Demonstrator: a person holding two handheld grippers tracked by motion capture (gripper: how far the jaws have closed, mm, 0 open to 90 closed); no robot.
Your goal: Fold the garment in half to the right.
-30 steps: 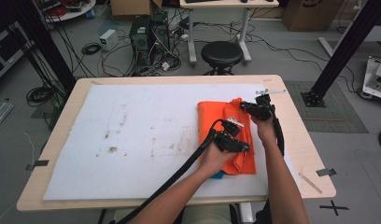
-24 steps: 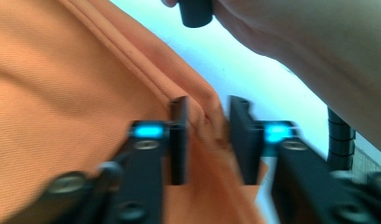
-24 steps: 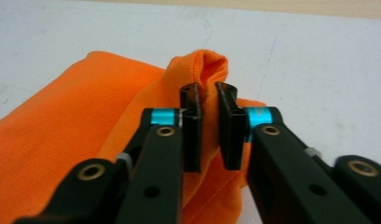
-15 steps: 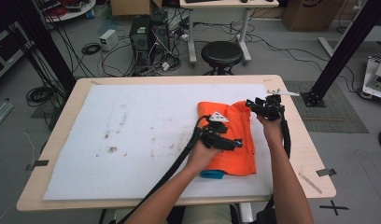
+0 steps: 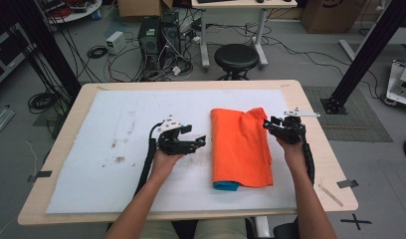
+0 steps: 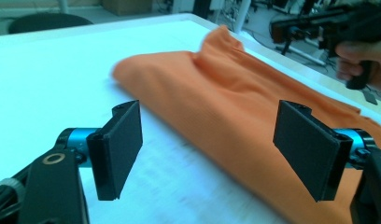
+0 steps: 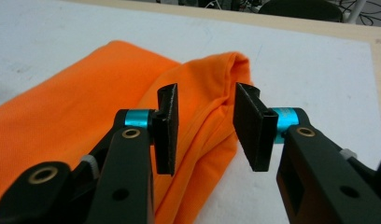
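Note:
An orange cloth (image 5: 241, 149) lies folded in a long strip on the white mat, with a blue edge (image 5: 226, 185) peeking out at its near end. My left gripper (image 5: 198, 142) hovers over bare mat just left of it; its jaws have just been opening and stand wide, nothing between them (image 6: 207, 140), the cloth (image 6: 226, 93) lying beyond. My right gripper (image 5: 268, 124) is at the cloth's far right corner. Its jaws (image 7: 205, 126) opened and have just been closing a little; they straddle a raised fold of cloth (image 7: 76, 102) without pressing it.
The white mat (image 5: 116, 124) covers most of the wooden table (image 5: 320, 164), with dark smudges (image 5: 116, 159) at its left. A strip of tape (image 5: 348, 183) lies near the right edge. A stool (image 5: 236, 57) and cables stand beyond the far side.
My left gripper let go of the cloth, opened and moved left onto bare mat. My right gripper opened and drew slightly right to the cloth's corner. The cloth now lies flat and folded.

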